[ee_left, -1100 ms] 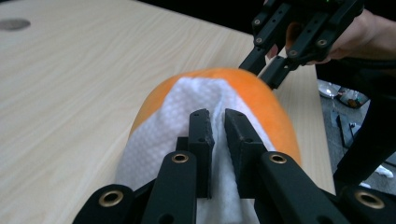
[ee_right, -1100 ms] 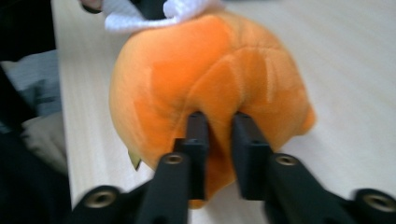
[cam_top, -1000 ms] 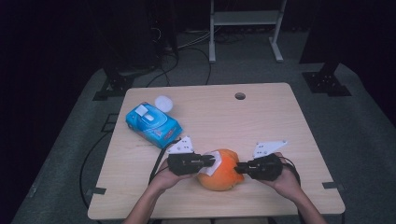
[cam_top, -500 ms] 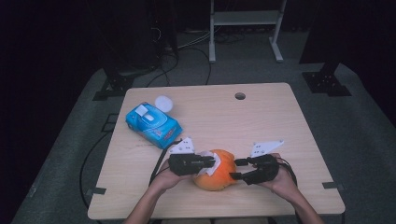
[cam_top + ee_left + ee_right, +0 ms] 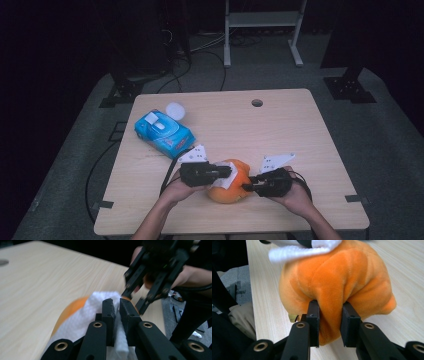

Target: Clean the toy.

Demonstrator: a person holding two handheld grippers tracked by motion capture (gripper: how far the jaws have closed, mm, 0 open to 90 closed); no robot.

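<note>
Since the earlier frames both grippers have shifted slightly left along with the orange plush toy [image 5: 229,187], which sits at the lower centre of the high view.

Left gripper [image 5: 227,172] has its jaws closed narrow on a white cloth [image 5: 82,322] lying over the toy's top; right gripper [image 5: 329,315] pinches a fold of the orange plush between its jaws, with the toy resting on the wooden table [image 5: 280,125]. In the left part of the high view, well apart from the toy, lie a blue wipes pack [image 5: 164,132] and a small white disc [image 5: 175,110] just beside it.
</note>
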